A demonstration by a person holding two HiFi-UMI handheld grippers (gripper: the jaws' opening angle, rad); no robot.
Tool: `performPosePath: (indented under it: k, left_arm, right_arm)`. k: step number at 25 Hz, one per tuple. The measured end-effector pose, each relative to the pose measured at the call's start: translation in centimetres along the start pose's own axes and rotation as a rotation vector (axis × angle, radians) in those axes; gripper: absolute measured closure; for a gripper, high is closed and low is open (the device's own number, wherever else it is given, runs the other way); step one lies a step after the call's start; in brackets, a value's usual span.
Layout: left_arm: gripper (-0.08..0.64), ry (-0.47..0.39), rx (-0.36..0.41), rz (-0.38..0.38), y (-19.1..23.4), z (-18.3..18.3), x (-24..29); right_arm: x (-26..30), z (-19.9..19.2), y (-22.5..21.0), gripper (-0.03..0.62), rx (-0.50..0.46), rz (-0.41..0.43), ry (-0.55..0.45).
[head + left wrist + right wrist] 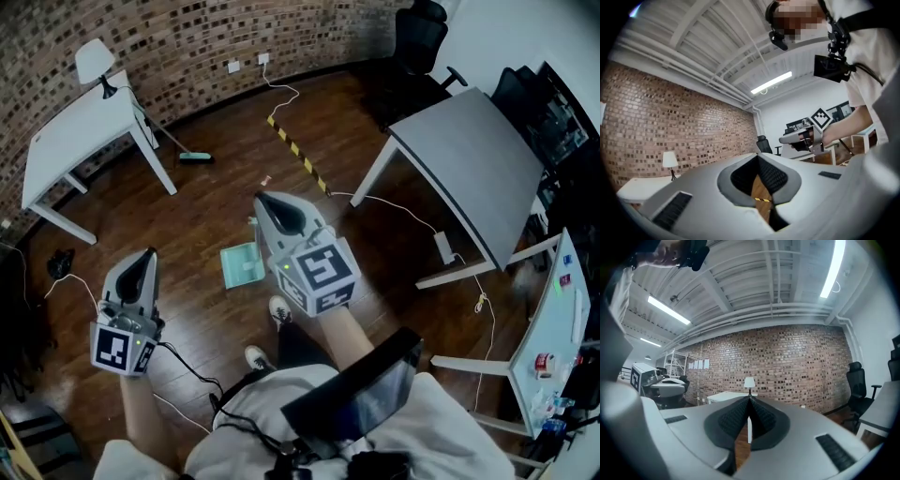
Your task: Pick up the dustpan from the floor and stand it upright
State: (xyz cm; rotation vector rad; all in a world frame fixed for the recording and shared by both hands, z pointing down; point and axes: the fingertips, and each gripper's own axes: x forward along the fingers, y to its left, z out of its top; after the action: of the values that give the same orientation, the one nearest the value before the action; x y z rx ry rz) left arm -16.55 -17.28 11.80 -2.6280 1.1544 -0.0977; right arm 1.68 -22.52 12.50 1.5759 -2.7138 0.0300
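The teal dustpan (240, 265) is on the dark wood floor in front of the person's shoes, its right edge hidden behind my right gripper. Whether it lies flat or stands I cannot tell from above. Both grippers are held high above the floor, well clear of it. My left gripper (146, 259) is shut and holds nothing; in its own view the left gripper (758, 157) points level across the room. My right gripper (266, 201) is also shut and holds nothing; the right gripper (749, 400) faces the brick wall.
A white table (70, 136) with a lamp (96, 64) stands at the back left, and a teal-headed broom (192, 157) lies beside its leg. A grey table (478, 169), a black office chair (412, 47), a yellow-black floor strip (298, 155) and loose cables (394, 206) are at the right.
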Motion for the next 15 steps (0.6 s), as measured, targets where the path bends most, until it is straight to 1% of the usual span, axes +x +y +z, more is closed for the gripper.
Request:
performPosePath:
  k: [1,2,4,6,9,12,15]
  left_arm:
    - [0.558,-0.006,0.013,0.002,-0.6,0.6,-0.6]
    - [0.558,-0.008,-0.004,0.02,-1.0,1.1,-1.2]
    - [0.558,-0.011,-0.096,0.077,-1.1,1.4,-2.5]
    - [0.558,-0.007,-0.18,0.128,-1.1,1.0,-3.4]
    - [0.558,0.02,-0.247,0.218,-0.9,0.1,-4.7]
    - [0.558,0.021,-0.25,0.26,-0.5,0.1,-4.8]
    - [0.558,0.01,-0.221,0.249,-1.0,1.0,-4.8]
  right_arm:
    - [-0.5,0.4,0.6,0.607,-0.009,0.009,0.001]
    - [-1.0,0.9,1.1,0.607,-0.012,0.02,-0.002]
    - [-2.0,2.2,1.7,0.607,0.0,0.043,-0.027]
    - [-2.9,3.0,2.1,0.607,0.044,0.066,-0.056]
    - [-3.5,3.1,3.3,0.607,0.134,0.123,-0.073]
    - [-3.8,2.9,3.4,0.607,0.17,0.141,-0.084]
    - [-4.3,2.2,3.1,0.606,0.169,0.155,-0.06]
